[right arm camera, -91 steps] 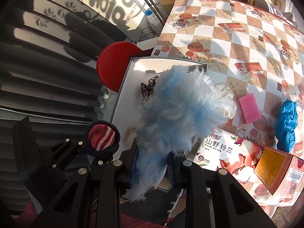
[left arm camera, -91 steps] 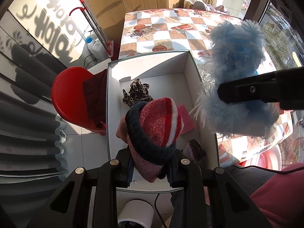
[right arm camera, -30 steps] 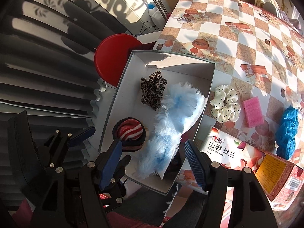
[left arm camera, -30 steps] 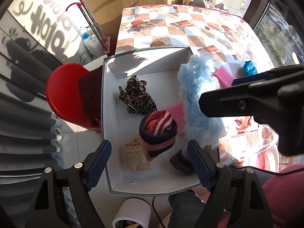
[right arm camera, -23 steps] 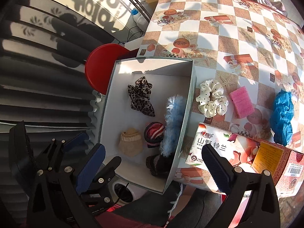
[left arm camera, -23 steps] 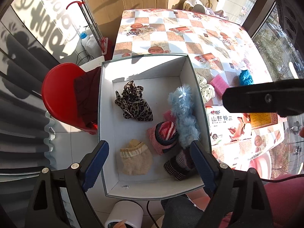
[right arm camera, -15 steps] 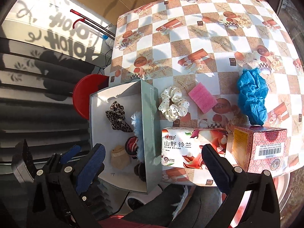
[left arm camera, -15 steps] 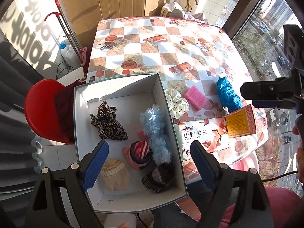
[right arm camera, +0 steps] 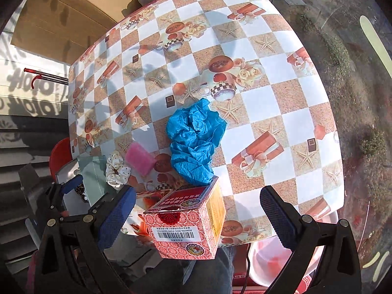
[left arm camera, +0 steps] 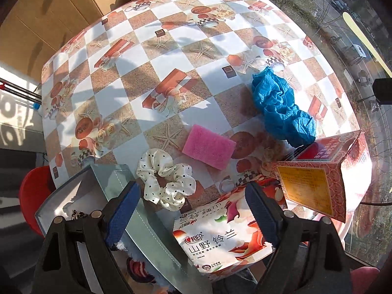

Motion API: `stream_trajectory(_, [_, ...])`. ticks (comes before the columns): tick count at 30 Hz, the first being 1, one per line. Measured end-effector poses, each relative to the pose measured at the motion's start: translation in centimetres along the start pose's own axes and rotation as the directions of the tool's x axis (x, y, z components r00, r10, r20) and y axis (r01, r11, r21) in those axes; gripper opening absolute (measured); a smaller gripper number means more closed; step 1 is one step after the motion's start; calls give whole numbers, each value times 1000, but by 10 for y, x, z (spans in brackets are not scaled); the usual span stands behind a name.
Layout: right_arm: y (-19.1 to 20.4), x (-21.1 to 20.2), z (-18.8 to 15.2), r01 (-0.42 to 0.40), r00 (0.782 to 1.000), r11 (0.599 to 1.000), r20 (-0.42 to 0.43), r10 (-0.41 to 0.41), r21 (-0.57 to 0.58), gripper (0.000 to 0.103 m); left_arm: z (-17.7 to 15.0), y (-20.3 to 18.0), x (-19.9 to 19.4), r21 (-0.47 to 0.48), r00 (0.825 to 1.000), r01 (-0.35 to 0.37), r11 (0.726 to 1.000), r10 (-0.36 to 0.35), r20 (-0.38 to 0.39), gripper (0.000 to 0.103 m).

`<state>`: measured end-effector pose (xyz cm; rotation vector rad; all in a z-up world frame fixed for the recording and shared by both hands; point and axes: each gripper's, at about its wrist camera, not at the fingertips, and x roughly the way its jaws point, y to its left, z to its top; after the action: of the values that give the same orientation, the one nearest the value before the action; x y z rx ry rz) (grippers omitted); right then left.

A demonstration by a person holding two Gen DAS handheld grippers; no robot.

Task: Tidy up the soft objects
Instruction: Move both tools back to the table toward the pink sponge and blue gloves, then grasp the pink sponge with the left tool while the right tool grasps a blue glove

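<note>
My left gripper point(left arm camera: 192, 212) hangs wide and empty above the white polka-dot scrunchie point(left arm camera: 165, 179), which lies beside the grey box point(left arm camera: 137, 223) on the checkered table point(left arm camera: 171, 49). My right gripper point(right arm camera: 197, 218), equally wide and empty, hovers over a red carton point(right arm camera: 188, 223), just short of the crumpled blue cloth point(right arm camera: 196, 137). The pink sponge point(left arm camera: 208, 147) lies between scrunchie and cloth.

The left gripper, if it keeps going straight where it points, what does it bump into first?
Probably the white dotted scrunchie on the table. It lies between the open left gripper's fingers, just ahead of the tips. The tissue pack sits close beside that line, and depth is unclear.
</note>
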<state>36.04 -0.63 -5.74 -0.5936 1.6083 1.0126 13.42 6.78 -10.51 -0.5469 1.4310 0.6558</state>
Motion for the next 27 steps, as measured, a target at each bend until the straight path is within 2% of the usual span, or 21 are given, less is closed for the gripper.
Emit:
stream_trajectory(4, [-9, 39, 22, -15, 997, 999, -74, 13, -29, 102, 22, -15, 39, 45, 997, -38, 998, 41, -68, 90])
stream_trajectory(11, [5, 99, 63, -33, 986, 988, -164, 8, -151, 102, 36, -21, 83, 69, 988, -55, 996, 64, -142, 90])
stream_trajectory(16, [21, 138, 79, -52, 976, 971, -217, 0, -233, 102, 37, -18, 104, 35, 980, -20, 999, 26, -196, 90])
stream_trajectory(20, [27, 162, 83, -44, 967, 964, -252, -24, -261, 102, 37, -18, 117, 17, 972, -29, 999, 32, -231, 90])
stream_trajectory(24, [14, 170, 89, 77, 969, 957, -207, -138, -280, 102, 40, -18, 121, -6, 973, -31, 1000, 28, -229, 91])
stream_trajectory(27, [-29, 157, 111, 124, 977, 983, -158, -145, -137, 102, 48, -15, 120, -21, 976, -33, 999, 27, -217, 91])
